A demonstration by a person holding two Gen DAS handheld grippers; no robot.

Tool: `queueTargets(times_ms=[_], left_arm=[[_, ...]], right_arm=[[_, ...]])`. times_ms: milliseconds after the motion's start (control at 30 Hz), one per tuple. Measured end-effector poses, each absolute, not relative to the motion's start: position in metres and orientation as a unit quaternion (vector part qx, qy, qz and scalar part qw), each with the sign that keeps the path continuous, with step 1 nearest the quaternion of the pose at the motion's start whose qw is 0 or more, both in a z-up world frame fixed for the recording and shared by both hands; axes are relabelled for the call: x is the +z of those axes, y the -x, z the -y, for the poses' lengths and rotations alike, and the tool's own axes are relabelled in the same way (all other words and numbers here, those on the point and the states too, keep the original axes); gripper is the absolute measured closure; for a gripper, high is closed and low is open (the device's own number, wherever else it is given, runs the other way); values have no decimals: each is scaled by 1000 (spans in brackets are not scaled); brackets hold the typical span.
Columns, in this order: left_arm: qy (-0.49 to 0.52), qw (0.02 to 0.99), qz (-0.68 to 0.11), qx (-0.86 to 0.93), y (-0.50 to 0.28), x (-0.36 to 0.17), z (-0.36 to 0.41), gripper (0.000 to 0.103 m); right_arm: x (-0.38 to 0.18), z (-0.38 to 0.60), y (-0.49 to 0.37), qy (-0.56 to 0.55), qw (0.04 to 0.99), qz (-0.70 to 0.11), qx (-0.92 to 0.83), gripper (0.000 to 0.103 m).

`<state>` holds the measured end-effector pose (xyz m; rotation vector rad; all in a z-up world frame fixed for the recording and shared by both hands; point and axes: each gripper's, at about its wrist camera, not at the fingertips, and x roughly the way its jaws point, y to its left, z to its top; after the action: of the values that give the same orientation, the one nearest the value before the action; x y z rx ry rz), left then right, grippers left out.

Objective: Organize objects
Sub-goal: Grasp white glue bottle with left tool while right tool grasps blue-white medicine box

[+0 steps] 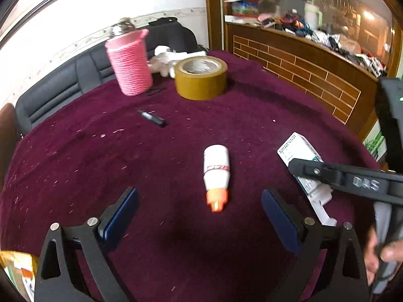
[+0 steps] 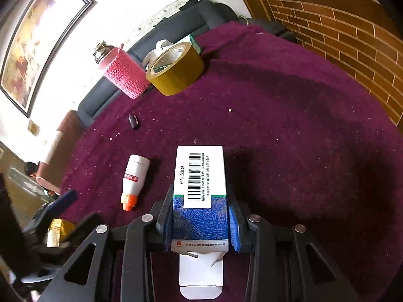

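**Right tongs clamped on the medicine box, left tongs wide over the bottle**

Your right gripper (image 2: 200,222) has its blue pads pressed against both long sides of the medicine box (image 2: 200,183), near the box's open end; the white flap hangs loose below the pads toward the camera. The box points away from you, barcode face up, and whether it rests on the maroon tablecloth (image 2: 302,138) or sits just above it cannot be told. The tongs angle down toward the table.

Your left gripper (image 1: 200,209) stands wide, nothing between its pads. It also tilts down, with the white bottle (image 1: 216,171) lying on its side just ahead of the fingertips, orange cap toward you, not touched by either pad. In the left wrist view the right tongs cross in from the right edge over the box, and your hand (image 1: 382,256) shows at the lower right on their handle.

Counted on the cloth: one medicine box, one white bottle with an orange cap, one small black object (image 1: 152,118) lying alone further out, one roll of brown tape (image 1: 201,78) standing flat, and one flask in a pink knitted sleeve (image 1: 129,63), upright just beside the tape. Crumpled white material (image 1: 166,60) lies behind those two. A dark sofa (image 1: 58,93) runs along the far edge of the table, and a brick-patterned wooden counter (image 1: 302,68) stands to the right.
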<state>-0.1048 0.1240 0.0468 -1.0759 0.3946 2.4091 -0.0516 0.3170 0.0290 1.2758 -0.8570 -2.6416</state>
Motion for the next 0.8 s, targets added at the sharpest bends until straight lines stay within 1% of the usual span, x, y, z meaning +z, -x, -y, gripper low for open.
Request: queueTargets(times_ms=[67, 100, 167, 200, 233, 267, 400, 533, 700, 800], left_arm=[[401, 240, -143, 872, 113, 38, -134, 10], [405, 240, -143, 871, 116, 35, -137, 14], [419, 243, -140, 864, 123, 26, -144, 30], [430, 248, -137, 857, 126, 22, -146, 49], [443, 249, -137, 851, 131, 17, -149, 64], [441, 248, -137, 852, 132, 16, -150, 64], [433, 248, -136, 856, 129, 17, -153, 77], [430, 243, -133, 859, 125, 17, -148, 77], [424, 232, -102, 870, 115, 31, -126, 77], [419, 232, -83, 874, 101, 43, -110, 77]], right_arm=[[29, -316, 55, -418, 48, 279, -863, 66], [29, -315, 55, -419, 50, 278, -863, 66], [28, -318, 55, -419, 51, 283, -861, 66], [28, -319, 54, -419, 51, 285, -860, 66], [28, -319, 53, -419, 51, 286, -860, 66], [28, -319, 54, -419, 51, 285, -860, 66], [28, -316, 54, -419, 47, 275, -864, 66], [28, -312, 54, -416, 42, 259, -871, 66], [30, -302, 54, -414, 32, 222, -882, 66], [29, -305, 54, -413, 36, 229, -881, 65]])
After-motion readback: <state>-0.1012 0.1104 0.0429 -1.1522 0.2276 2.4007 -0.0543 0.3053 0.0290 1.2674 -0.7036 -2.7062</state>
